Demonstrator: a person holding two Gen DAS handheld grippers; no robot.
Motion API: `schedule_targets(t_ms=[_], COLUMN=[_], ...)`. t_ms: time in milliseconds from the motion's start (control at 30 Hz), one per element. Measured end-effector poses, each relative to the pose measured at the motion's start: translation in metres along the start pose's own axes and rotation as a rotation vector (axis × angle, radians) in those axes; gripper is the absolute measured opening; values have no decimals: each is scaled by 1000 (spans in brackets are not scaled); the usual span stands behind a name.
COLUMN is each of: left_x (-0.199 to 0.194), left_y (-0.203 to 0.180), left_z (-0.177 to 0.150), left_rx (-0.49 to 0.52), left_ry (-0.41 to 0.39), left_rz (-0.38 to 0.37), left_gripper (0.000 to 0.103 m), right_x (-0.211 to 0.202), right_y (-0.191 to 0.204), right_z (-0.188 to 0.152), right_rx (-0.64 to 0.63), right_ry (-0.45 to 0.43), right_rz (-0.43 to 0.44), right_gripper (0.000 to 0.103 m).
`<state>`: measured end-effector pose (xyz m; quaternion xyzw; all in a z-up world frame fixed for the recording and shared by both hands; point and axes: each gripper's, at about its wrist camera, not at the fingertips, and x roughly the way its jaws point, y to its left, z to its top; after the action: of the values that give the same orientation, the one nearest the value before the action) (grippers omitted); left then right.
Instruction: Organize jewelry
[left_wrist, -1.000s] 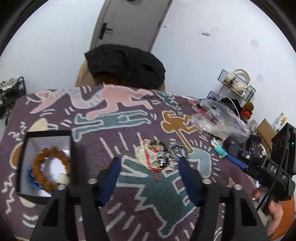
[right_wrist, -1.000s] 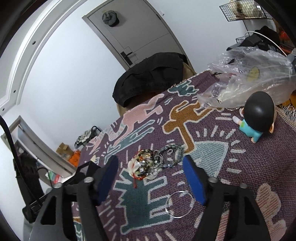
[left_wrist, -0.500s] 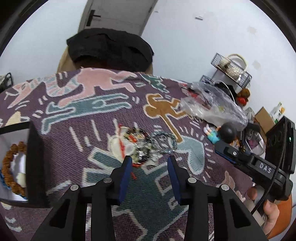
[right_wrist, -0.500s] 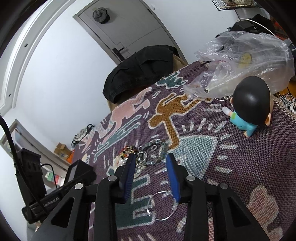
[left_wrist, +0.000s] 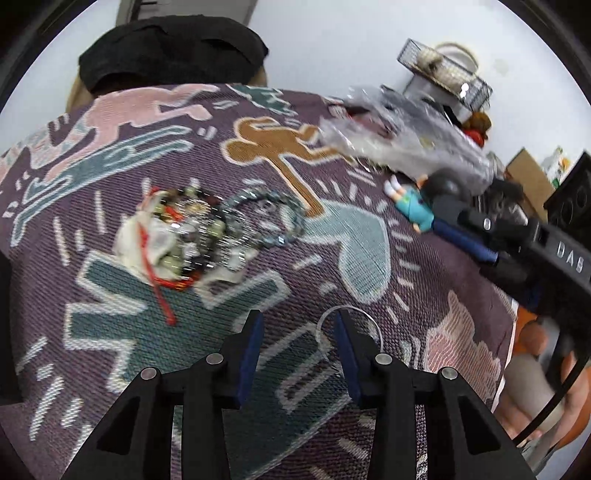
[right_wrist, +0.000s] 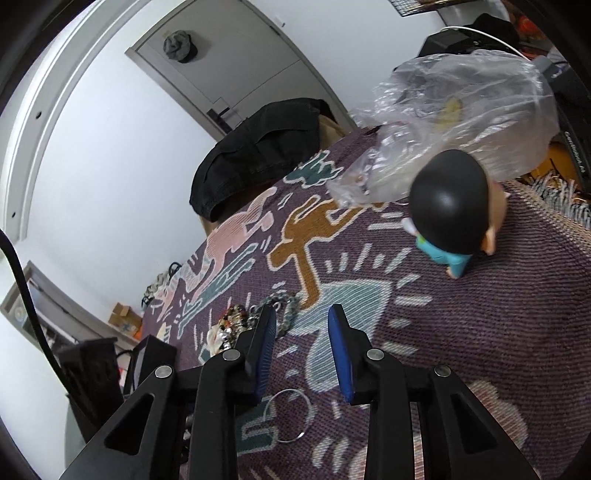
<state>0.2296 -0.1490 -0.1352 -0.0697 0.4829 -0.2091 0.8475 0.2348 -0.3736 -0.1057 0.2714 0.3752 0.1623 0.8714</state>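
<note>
The left gripper (left_wrist: 297, 334) hangs low over the bench (left_wrist: 424, 291), which is covered by a purple woven cloth with pink, teal and brown figures. Its blue-padded jaws stand partly apart with nothing between them; the right-hand finger tip lies over the rim of a thin silver bangle (left_wrist: 365, 319) that rests flat on the cloth, though contact cannot be told. Toward the middle of the bench, beyond the bangle, sits a tangled heap of beaded bracelets (left_wrist: 184, 236) with a red cord, and a grey-blue bead bracelet (left_wrist: 266, 218) touches its right side.

The right gripper (right_wrist: 301, 328) is also partly open and empty, held above the cloth between the heap and the bench's right edge. From its camera the silver bangle (right_wrist: 290, 415) shows under the gripper's body, closer than the fingertips, and the bracelet heap (right_wrist: 231, 326) lies just past the left finger.

Near the far right corner a black-haired toy figure (right_wrist: 448, 214) in a blue top lies beside a crumpled clear plastic bag (right_wrist: 461, 107). A black garment (left_wrist: 173, 48) is draped behind the far edge.
</note>
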Motion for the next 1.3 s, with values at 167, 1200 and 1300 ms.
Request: schedule_targets(t_ms=[167,1200,1300], left_x=[7,-66,-79], left_y=[-15,30,43], left_z=[-4,-3,-2], left_rx=[66,37,10], left_ry=[16,-169,-198], left_rz=[67,170,171], left_gripper=[41,1,1], right_x=[-4,51,66], right_y=[-11,36,45], right_z=[3,-15,-16], right_rx=[24,-49,-66], right_ry=[-10,106,130], right_rz=[-6,-10,-34], right_gripper=[32,32,26])
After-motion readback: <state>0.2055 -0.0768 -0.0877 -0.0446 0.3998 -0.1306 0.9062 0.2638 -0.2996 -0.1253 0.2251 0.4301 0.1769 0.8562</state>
